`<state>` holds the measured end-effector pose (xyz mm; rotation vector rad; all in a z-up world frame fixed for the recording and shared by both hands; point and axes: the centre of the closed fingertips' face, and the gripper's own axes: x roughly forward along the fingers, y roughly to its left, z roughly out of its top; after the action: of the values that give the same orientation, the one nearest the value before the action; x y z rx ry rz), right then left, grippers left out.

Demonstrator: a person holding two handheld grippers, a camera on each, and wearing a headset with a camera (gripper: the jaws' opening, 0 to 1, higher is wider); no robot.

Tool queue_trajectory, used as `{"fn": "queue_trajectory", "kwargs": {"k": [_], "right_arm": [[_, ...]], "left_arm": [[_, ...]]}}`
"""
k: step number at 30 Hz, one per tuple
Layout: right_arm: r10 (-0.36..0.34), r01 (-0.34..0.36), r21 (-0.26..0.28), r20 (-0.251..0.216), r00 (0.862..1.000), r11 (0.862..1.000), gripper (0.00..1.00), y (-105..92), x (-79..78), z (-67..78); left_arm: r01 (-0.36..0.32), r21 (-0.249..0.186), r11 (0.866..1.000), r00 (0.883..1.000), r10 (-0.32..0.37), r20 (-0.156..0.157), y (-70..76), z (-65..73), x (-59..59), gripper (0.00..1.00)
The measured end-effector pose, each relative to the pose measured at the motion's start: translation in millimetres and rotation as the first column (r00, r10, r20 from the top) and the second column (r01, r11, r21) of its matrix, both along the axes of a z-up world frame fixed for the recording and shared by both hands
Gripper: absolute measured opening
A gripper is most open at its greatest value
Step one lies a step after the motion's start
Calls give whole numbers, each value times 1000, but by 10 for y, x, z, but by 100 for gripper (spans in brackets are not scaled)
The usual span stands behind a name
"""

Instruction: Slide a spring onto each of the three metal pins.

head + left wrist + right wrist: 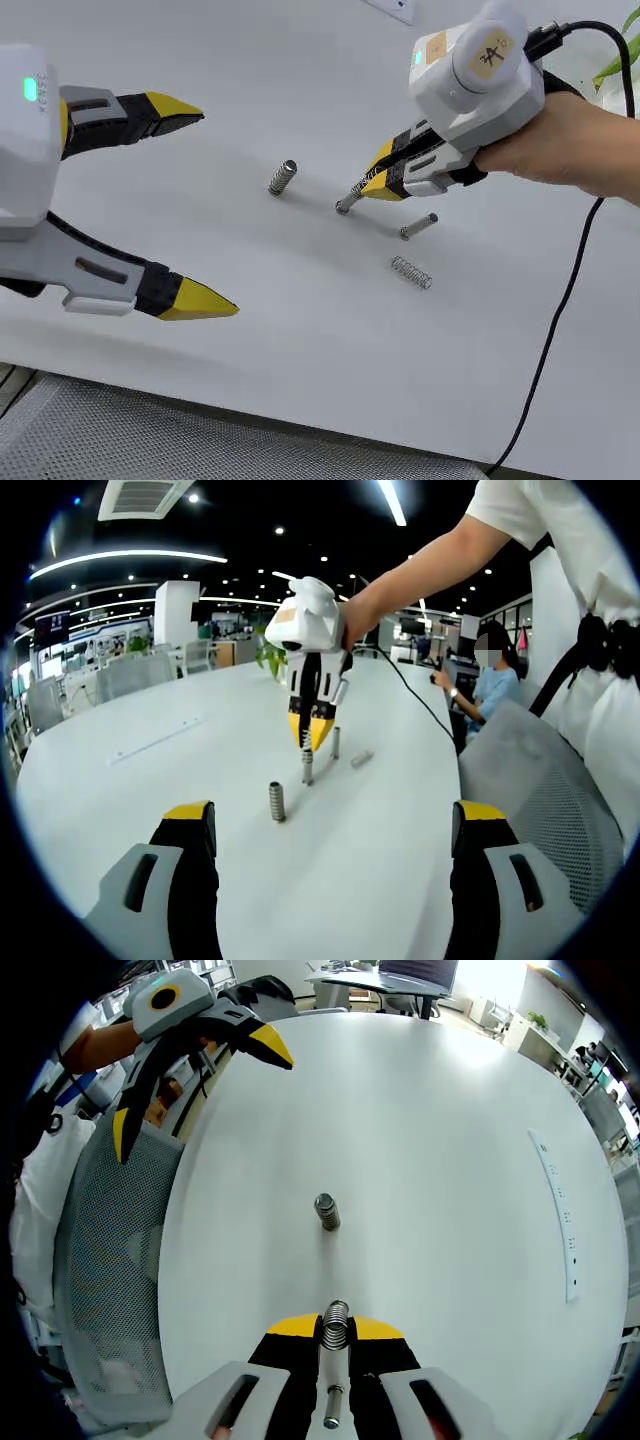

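Observation:
Three short metal pins stand on the white table point(250, 330). The left pin point(283, 177) wears a spring. My right gripper point(372, 186) is shut on a second spring point(337, 1323) at the top of the middle pin point(347, 203), tips pointing down-left. The third pin point(418, 226) stands bare just right of it, and a loose spring point(411, 272) lies on the table in front. My left gripper point(218, 212) hangs open at the left, well clear of the pins, with nothing between its jaws. From the left gripper view, the right gripper point(312, 742) hovers over the row of pins.
A black cable point(560, 300) runs from the right gripper down the table's right side. A grey mesh chair point(150, 430) sits below the front edge. A green plant point(622, 60) stands at the far right. In the left gripper view a seated person point(490, 685) is beyond the table.

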<state>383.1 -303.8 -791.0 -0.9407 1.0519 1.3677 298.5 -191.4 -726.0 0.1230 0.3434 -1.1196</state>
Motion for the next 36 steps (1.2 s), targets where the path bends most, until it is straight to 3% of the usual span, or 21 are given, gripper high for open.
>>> {"fn": "queue_trajectory", "kwargs": {"k": [36], "right_arm": [[19,-19,-23,-6,1000,1000,7,12,-2,-296]], "left_arm": [[2,-13,1000,1000,-2,-14,5,-25,3,96]]}}
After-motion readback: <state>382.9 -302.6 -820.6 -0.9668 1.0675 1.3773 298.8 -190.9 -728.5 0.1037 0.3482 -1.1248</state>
